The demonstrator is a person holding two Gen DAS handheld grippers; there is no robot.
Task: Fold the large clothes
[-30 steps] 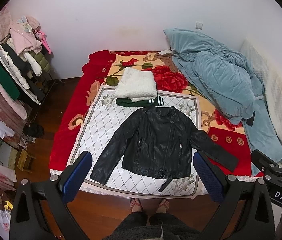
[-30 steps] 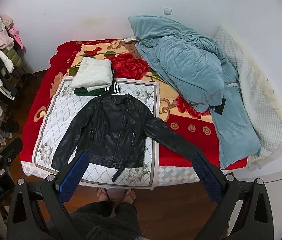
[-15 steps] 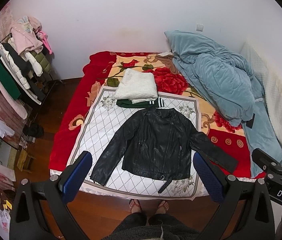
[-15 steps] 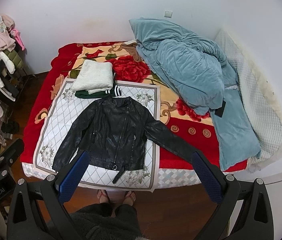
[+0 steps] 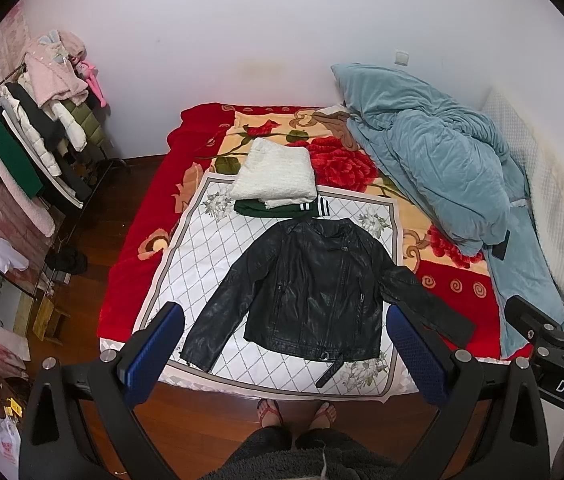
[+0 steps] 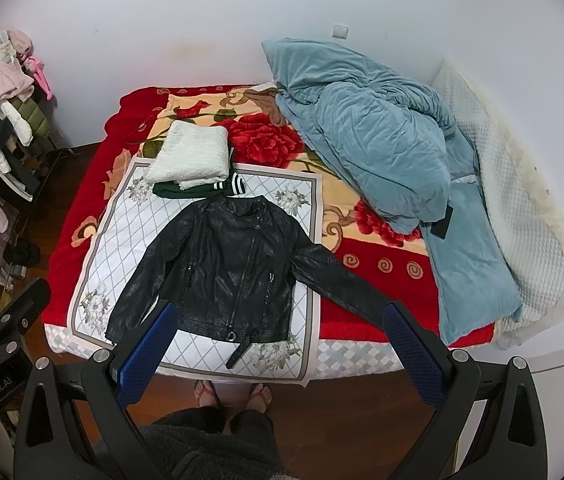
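The black leather jacket (image 5: 314,280) lies face up and spread flat on the white diamond-patterned cloth (image 5: 210,256) near the foot of the bed, sleeves angled out toward 7 and 4 o'clock. Both the left gripper (image 5: 286,344) and the right gripper (image 6: 278,340) hover well above it, jaws spread and empty. No fold looks begun, so the next move probably calls for lowering each gripper onto a sleeve cuff to bring the sleeves across the chest.

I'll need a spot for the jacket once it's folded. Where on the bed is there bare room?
Bare patches: the white quilt left of the jacket, and the red blanket between its right sleeve and the blue duvet. Crowded: the folded pile sits just beyond the collar, and the duvet covers the bed's right side.
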